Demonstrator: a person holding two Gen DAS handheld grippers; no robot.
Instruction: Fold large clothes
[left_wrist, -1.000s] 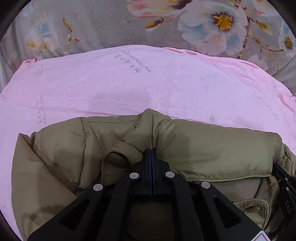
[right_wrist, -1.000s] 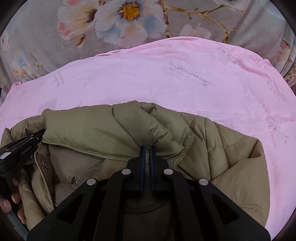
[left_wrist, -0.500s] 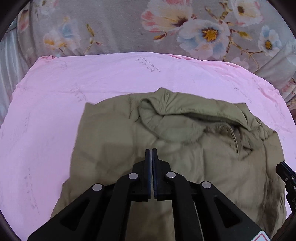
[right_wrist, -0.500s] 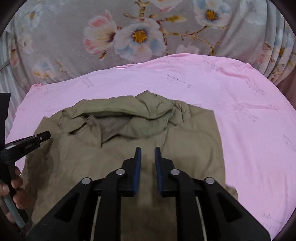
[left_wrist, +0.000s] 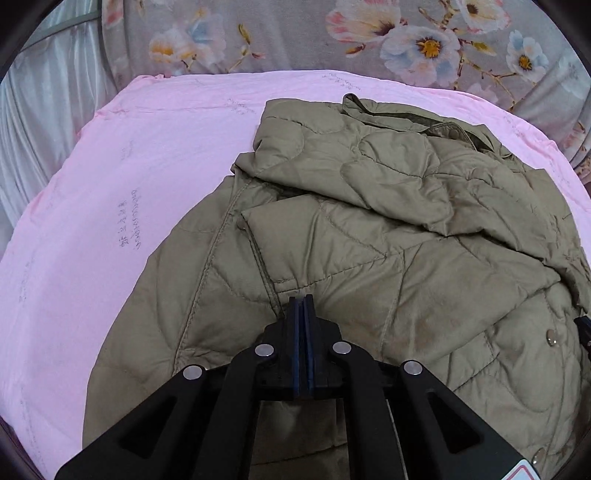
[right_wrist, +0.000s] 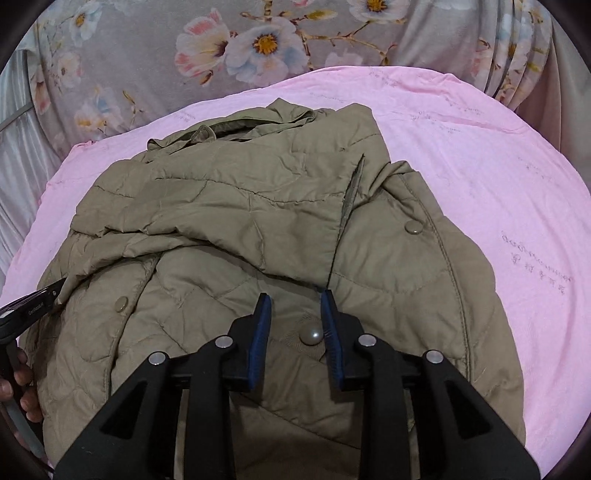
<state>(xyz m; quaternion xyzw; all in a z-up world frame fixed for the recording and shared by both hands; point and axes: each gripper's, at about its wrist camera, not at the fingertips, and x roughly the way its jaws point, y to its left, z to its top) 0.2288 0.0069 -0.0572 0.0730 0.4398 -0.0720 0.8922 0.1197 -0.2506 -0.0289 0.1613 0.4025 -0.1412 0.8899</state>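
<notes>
Quilted olive jacket (right_wrist: 258, 229) lies folded on a pink sheet (right_wrist: 480, 177), a flowered cover (right_wrist: 147, 44) behind. Left gripper (left_wrist: 303, 301) closed and empty; right gripper (right_wrist: 294, 299), jaws just opened, holds nothing. Puffy padding may spring the top fold open once unweighted

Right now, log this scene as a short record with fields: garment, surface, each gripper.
garment: olive quilted jacket, lying folded over itself, snap buttons showing
surface: pink sheet over a floral bedspread
left gripper: shut, empty, above the jacket
right gripper: jaws apart after just opening, nothing between them, a snap button visible in the gap
left hand: seen at the edge of the right wrist view, holding its gripper
</notes>
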